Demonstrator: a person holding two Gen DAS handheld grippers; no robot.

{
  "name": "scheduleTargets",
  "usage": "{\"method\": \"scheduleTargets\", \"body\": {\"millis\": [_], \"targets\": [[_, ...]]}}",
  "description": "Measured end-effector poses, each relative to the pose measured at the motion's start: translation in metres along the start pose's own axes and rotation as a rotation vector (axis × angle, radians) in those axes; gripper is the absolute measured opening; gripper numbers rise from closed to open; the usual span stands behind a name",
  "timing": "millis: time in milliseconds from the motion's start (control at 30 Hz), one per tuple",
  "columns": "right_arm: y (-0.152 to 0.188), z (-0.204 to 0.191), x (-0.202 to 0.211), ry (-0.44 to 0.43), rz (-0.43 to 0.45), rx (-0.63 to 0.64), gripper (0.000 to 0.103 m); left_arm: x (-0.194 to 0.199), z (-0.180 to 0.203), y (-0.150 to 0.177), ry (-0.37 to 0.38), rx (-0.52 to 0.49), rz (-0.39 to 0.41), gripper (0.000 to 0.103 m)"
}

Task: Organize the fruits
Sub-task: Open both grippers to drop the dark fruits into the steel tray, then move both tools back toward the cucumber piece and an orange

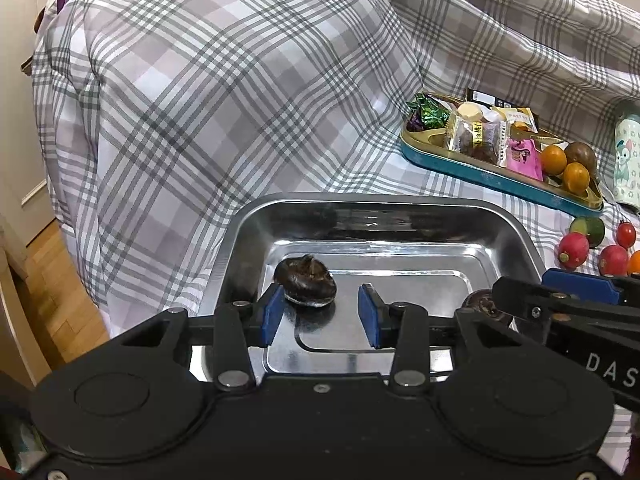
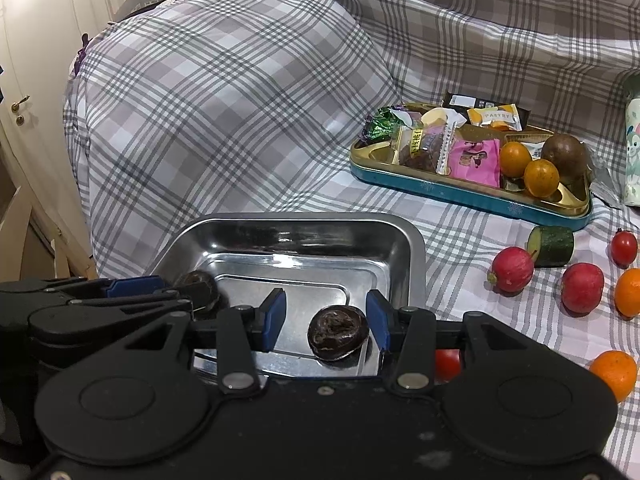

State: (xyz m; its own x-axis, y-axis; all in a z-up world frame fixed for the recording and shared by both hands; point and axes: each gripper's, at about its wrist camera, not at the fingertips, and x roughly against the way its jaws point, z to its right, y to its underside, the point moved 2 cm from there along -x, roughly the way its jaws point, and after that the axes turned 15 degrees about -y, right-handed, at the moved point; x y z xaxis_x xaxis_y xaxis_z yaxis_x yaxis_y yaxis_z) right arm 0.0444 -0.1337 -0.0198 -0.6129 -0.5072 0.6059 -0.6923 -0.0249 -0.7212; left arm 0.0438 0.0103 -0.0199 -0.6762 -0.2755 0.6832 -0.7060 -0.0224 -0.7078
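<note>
A steel tray (image 1: 248,248) sits on the plaid cloth and holds two dark, wrinkled fruits. In the left wrist view, one dark fruit (image 1: 306,284) lies on the tray floor against the left blue pad (image 1: 274,312). My left gripper (image 1: 322,314) is open, with a wide gap to its other pad. In the right wrist view, the second dark fruit (image 2: 338,332) rests between the pads of my right gripper (image 2: 326,320). It lies close to the right pad (image 2: 378,320) and is not pinched, so this gripper is open too. Each gripper's tip shows at the edge of the other's view.
A teal tin (image 2: 460,192) at the back right holds wrapped snacks, two oranges and a brown fruit. Loose on the cloth to the right are red fruits (image 2: 512,270), a cucumber piece (image 2: 552,246), small tomatoes (image 2: 624,248) and oranges (image 2: 614,374). A patterned cup (image 2: 632,152) stands far right.
</note>
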Motion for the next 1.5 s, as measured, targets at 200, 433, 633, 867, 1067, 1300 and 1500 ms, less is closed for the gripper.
{"method": "scheduleTargets", "body": {"millis": [200, 433, 633, 867, 1067, 1300, 1500], "targets": [[0.0, 0.0, 0.001, -0.001, 0.0, 0.002, 0.047, 0.0, -0.001, 0.001, 0.002, 0.011, -0.002, 0.049], [0.0, 0.001, 0.002, 0.0, 0.0, 0.003, 0.047, 0.001, -0.001, 0.001, -0.005, 0.015, 0.0, 0.049], [-0.001, 0.002, 0.004, 0.0, 0.004, 0.0, 0.047, 0.002, 0.001, 0.0, -0.01, 0.008, 0.005, 0.049], [-0.003, 0.003, 0.007, 0.01, 0.007, 0.017, 0.047, 0.001, 0.002, 0.001, -0.012, 0.006, 0.007, 0.049], [-0.006, 0.004, 0.01, 0.054, 0.008, 0.052, 0.048, 0.001, 0.002, 0.0, -0.011, 0.0, 0.006, 0.049], [-0.017, 0.031, 0.021, 0.141, 0.022, -0.007, 0.048, 0.001, 0.005, 0.0, -0.004, -0.014, 0.014, 0.049], [-0.022, 0.077, 0.037, 0.238, -0.001, -0.115, 0.048, 0.005, 0.011, 0.0, 0.034, -0.03, 0.026, 0.049]]}}
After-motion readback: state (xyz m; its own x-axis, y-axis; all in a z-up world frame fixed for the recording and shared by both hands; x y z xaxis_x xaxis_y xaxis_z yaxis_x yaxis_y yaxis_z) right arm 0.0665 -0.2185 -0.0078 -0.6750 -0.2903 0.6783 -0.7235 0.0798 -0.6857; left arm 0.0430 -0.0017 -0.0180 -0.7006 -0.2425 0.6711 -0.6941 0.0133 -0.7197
